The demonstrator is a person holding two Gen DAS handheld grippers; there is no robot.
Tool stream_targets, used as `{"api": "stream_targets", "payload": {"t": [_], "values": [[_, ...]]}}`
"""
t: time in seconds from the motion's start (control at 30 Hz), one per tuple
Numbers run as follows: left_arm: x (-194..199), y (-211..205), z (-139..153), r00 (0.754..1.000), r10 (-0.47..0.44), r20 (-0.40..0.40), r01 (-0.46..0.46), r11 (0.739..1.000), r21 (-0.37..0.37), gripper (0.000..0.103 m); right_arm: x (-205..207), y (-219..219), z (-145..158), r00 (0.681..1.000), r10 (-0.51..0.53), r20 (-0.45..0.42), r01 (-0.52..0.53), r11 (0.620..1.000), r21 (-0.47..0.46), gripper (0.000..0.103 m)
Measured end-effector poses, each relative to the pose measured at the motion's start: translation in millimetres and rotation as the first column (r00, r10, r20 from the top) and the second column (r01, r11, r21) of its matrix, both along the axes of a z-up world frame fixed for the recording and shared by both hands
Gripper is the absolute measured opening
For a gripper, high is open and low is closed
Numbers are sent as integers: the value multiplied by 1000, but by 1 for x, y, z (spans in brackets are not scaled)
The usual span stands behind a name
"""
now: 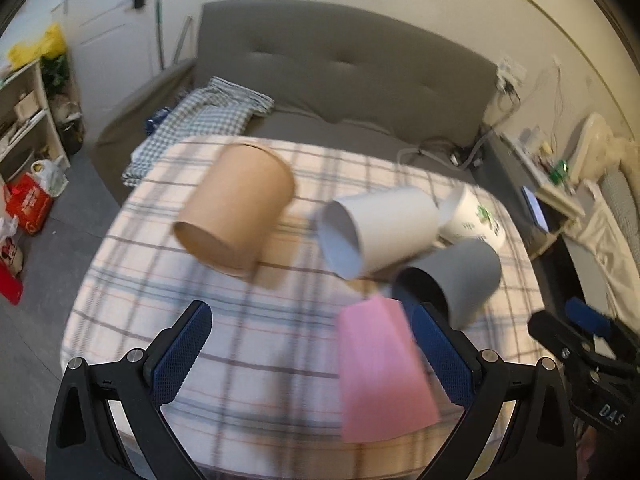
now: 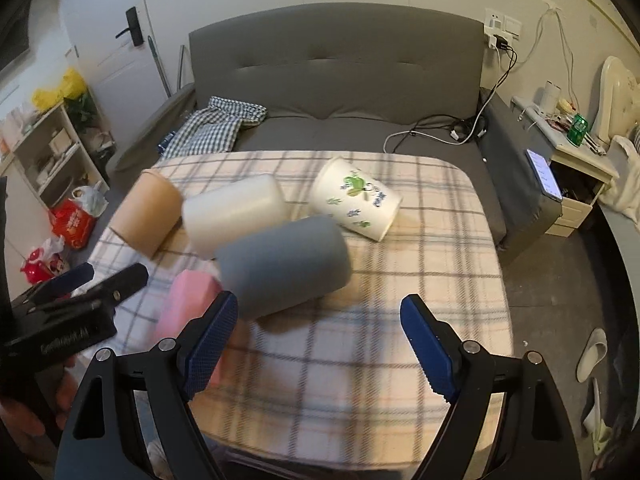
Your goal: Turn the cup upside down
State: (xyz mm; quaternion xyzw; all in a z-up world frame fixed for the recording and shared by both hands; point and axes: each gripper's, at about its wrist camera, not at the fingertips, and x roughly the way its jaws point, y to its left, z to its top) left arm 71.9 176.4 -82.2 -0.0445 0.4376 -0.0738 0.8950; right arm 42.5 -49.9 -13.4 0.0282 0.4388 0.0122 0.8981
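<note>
Several cups are on a plaid-covered table (image 1: 168, 320). A brown cup (image 1: 236, 210), a white cup (image 1: 380, 236), a grey cup (image 1: 456, 280) and a white cup with green print (image 1: 476, 216) lie on their sides. A pink cup (image 1: 380, 368) stands upside down, narrow end up, close to my left gripper's right finger. My left gripper (image 1: 310, 354) is open and empty above the table's near edge. My right gripper (image 2: 320, 340) is open and empty, just in front of the grey cup (image 2: 280, 264). The pink cup (image 2: 188, 304) sits left of its left finger.
A grey sofa (image 2: 336, 68) with a checked cloth (image 2: 212, 128) and cables stands behind the table. Shelves and bags are at the left (image 2: 52, 152). A bedside cabinet (image 2: 572, 160) is at the right. Each gripper shows in the other's view, the left gripper (image 2: 80, 292) and the right gripper (image 1: 576, 340).
</note>
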Motion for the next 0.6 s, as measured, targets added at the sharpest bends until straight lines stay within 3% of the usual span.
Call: {"api": "stream_targets", "payload": {"t": [0.23, 0.47, 0.53, 0.6], "values": [[11, -28, -18, 996, -22, -92, 27, 998, 51, 101, 17, -5, -4, 1000, 19, 9, -19, 998, -67, 84], [24, -41, -31, 987, -33, -156, 46, 996, 83, 101, 26, -9, -13, 999, 28, -20, -29, 999, -37, 84], [28, -45, -33, 986, -40, -164, 55, 995, 89, 96, 26, -11, -16, 999, 21, -27, -22, 999, -24, 84], [32, -48, -37, 981, -46, -187, 63, 994, 89, 84, 27, -13, -16, 999, 20, -29, -20, 1000, -12, 84]]}}
